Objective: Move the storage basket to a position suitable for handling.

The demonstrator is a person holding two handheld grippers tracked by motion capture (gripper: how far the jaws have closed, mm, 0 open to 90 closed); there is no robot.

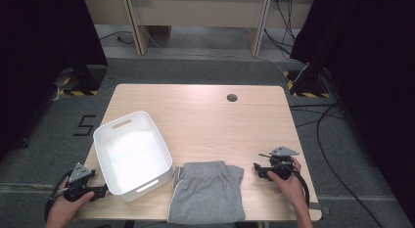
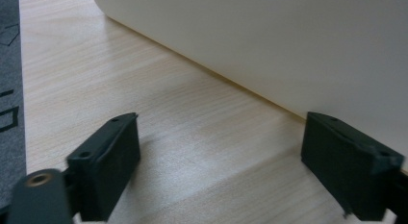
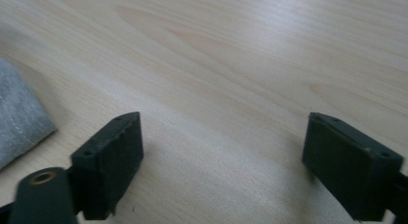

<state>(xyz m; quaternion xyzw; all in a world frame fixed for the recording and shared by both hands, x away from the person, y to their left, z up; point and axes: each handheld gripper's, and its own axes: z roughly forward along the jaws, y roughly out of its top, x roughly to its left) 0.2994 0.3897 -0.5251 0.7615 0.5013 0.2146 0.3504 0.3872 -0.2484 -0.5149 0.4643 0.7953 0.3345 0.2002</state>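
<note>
A: Grey shorts [image 1: 206, 191] lie folded flat at the near edge of the table [image 1: 205, 115], waistband toward the far side, the hem running off the near edge.

B: And just left of them sits the white bin [image 1: 132, 154], its near corner all but touching the shorts.

A: Right gripper [image 1: 256, 170] rests on the wood just right of the shorts, pointing toward them, a clear gap between.

B: In the right gripper view its jaws stand wide apart, bare wood between them, and a corner of the grey cloth [image 3: 19, 113] off to the left. Nothing held.

A: Over to the left gripper [image 1: 102, 191], at the table's near left corner, aimed at the bin.

B: Its jaws are spread wide too. The left gripper view shows the bin's white wall [image 2: 269, 46] close ahead, with wood between the jaws. Holding nothing.

A: A round grommet [image 1: 232, 97] sits in the far part of the tabletop, well apart from everything else.
</note>
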